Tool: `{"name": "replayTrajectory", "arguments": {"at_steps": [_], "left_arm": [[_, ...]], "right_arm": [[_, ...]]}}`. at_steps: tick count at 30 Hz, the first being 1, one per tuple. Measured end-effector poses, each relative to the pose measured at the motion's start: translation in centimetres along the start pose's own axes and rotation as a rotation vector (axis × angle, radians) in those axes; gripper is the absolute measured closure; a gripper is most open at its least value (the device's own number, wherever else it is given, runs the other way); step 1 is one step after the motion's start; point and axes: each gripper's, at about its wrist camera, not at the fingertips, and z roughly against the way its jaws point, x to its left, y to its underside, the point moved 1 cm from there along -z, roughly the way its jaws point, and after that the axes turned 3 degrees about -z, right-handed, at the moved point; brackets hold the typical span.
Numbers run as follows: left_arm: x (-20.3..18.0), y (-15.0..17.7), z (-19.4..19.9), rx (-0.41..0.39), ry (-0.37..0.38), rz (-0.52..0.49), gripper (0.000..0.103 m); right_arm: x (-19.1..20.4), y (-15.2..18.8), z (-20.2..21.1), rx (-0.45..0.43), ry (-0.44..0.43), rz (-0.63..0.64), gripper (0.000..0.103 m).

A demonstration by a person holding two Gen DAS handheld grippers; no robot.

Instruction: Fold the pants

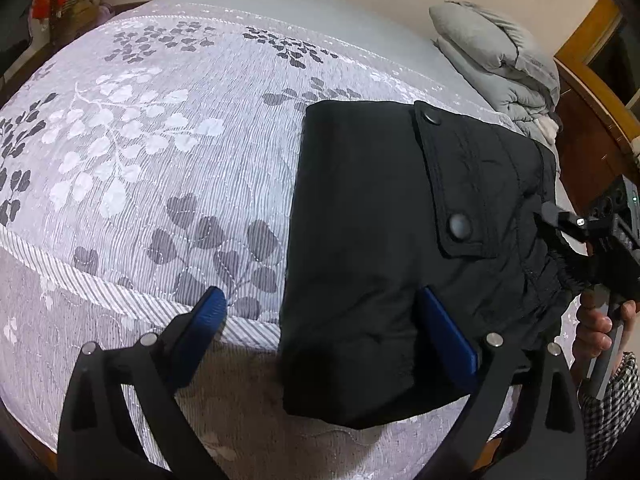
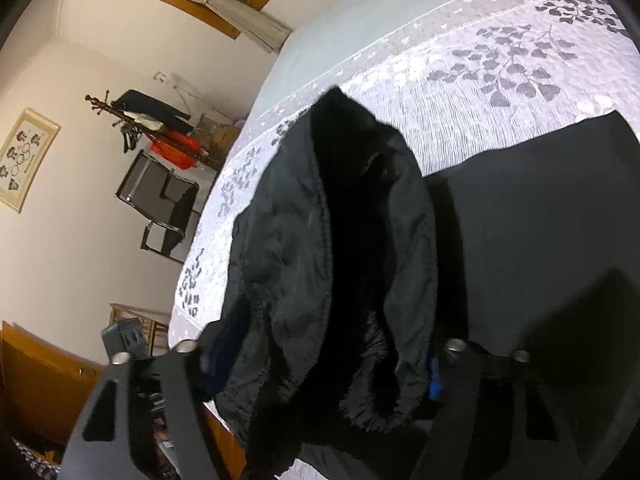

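Observation:
Black padded pants (image 1: 380,240) lie folded into a compact block on the bed, a snap-button pocket flap (image 1: 452,184) on top. My left gripper (image 1: 328,328) is open, its blue pads (image 1: 448,328) straddling the near left edge of the pants without gripping. My right gripper (image 1: 576,228) is at the waistband on the right. In the right wrist view the right gripper (image 2: 320,364) has the bunched waistband (image 2: 344,264) between its fingers, lifted above the rest of the pants (image 2: 540,220); its pads are mostly hidden by cloth.
The bed has a grey-white leaf-patterned quilt (image 1: 140,140). A folded grey duvet (image 1: 500,56) sits at the far right by the wooden headboard (image 1: 592,120). A chair (image 2: 164,204) and a coat rack (image 2: 148,120) stand by the wall beyond the bed.

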Motion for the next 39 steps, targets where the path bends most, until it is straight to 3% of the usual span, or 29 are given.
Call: {"name": "replayTrajectory", "arguments": {"at_steps": [5, 8, 26, 39], "left_arm": [[0.4, 0.1, 0.0, 0.012, 0.016, 0.022, 0.005], [0.5, 0.3, 0.0, 0.016, 0.018, 0.027, 0.005], [1.1, 0.4, 1.8, 0.004, 0.019, 0.080, 0.005], [-2.2, -1.0, 3.4, -0.038, 0.045, 0.009, 0.005]], "right_arm": [[0.1, 0.1, -0.1, 0.006, 0.005, 0.019, 0.071], [0.8, 0.2, 0.3, -0.004, -0.001, 0.055, 0.079], [5.4, -1.1, 5.0, -0.043, -0.067, 0.102, 0.084], [5.4, -2.2, 10.7, -0.097, -0.103, 0.118, 0.085]]}}
